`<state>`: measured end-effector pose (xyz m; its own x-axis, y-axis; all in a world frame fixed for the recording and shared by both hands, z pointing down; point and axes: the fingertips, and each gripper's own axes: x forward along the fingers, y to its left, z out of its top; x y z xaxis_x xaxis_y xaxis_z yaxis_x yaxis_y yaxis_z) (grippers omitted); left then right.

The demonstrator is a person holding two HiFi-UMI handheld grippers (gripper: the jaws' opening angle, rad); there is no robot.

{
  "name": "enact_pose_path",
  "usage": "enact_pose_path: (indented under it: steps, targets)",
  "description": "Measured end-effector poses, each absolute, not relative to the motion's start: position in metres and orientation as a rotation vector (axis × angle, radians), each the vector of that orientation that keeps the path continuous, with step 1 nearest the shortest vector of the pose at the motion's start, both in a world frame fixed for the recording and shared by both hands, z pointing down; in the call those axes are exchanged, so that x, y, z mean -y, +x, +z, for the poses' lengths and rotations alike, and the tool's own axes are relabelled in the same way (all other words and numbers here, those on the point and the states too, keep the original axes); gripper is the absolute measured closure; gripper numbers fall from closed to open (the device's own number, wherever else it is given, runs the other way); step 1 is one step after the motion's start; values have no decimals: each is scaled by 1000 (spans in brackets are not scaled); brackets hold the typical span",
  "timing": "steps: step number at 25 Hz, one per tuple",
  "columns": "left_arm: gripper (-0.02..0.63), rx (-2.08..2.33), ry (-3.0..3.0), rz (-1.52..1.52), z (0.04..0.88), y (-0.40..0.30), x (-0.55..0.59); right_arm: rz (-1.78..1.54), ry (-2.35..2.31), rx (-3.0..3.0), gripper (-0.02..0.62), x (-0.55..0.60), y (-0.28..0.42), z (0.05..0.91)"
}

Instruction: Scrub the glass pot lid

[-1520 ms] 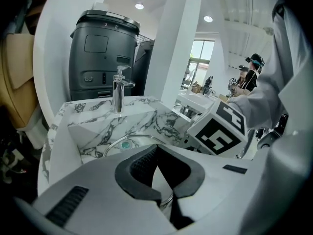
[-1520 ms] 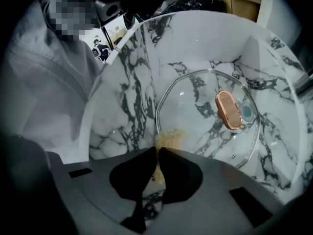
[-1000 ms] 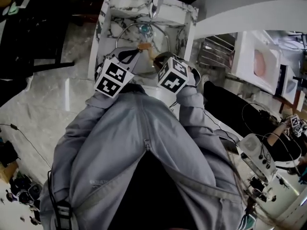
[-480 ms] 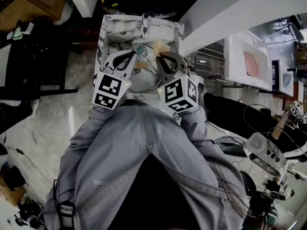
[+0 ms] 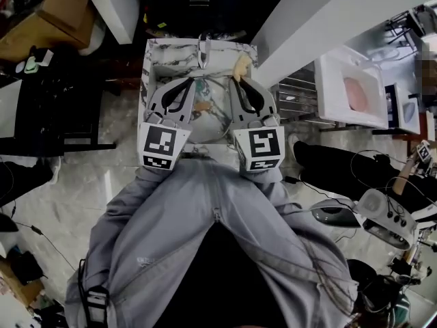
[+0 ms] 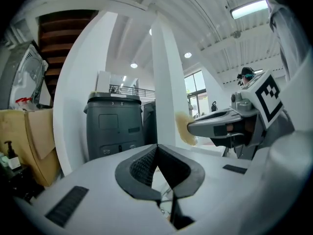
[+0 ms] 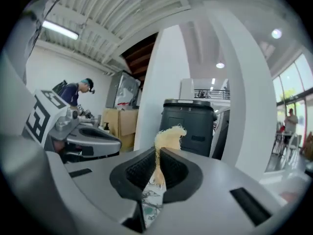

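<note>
While its dark ribbed pads press together on a pale yellow scrubber [image 7: 169, 133], the right gripper [image 7: 157, 153] is held about level. The fibrous tuft sticks up past the jaw tips, and a thin strip of it runs down between the pads. Just beside it, the left gripper [image 6: 156, 148] is fully closed, its pads meeting at the tip with nothing caught between them. Its own camera looks across at the other gripper's grey jaw and the scrubber at its end.

From the head view the two grippers sit side by side and apart, jaws pointing away from the wearer over a marble-patterned sink [image 5: 151, 67]. The glass pot lid [image 5: 212, 125] lies in that sink and shows in the gap between the grippers, below them. Neither gripper's own camera has the lid before its jaws; both look out into the room instead. A tap [image 5: 203, 52] stands at the sink's far edge, just beyond the jaw tips.

The wearer's grey clothing [image 5: 205, 251] fills the lower half of the head view. A broad white column [image 5: 328, 19] runs off to the upper right, and a cardboard box [image 5: 37, 22] sits at the upper left. Both gripper views take in a dark bin [image 7: 188, 124] against white walls under ceiling lights. A second person [image 7: 73, 94] stands at a bench in the left background of the right gripper view.
</note>
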<state>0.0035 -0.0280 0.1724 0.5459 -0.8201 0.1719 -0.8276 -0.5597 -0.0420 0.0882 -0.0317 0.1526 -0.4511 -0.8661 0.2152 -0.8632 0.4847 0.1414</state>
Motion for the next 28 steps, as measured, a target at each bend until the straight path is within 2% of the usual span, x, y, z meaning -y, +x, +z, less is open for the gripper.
enact_pose_path:
  steps: [11,28]
  targets:
    - [591,1501,2629,211,187,6,14,267,1617,2496,550,18,97,198]
    - [591,1588,2638,237,195,27,1,164,1553,2555,551,3,112,201]
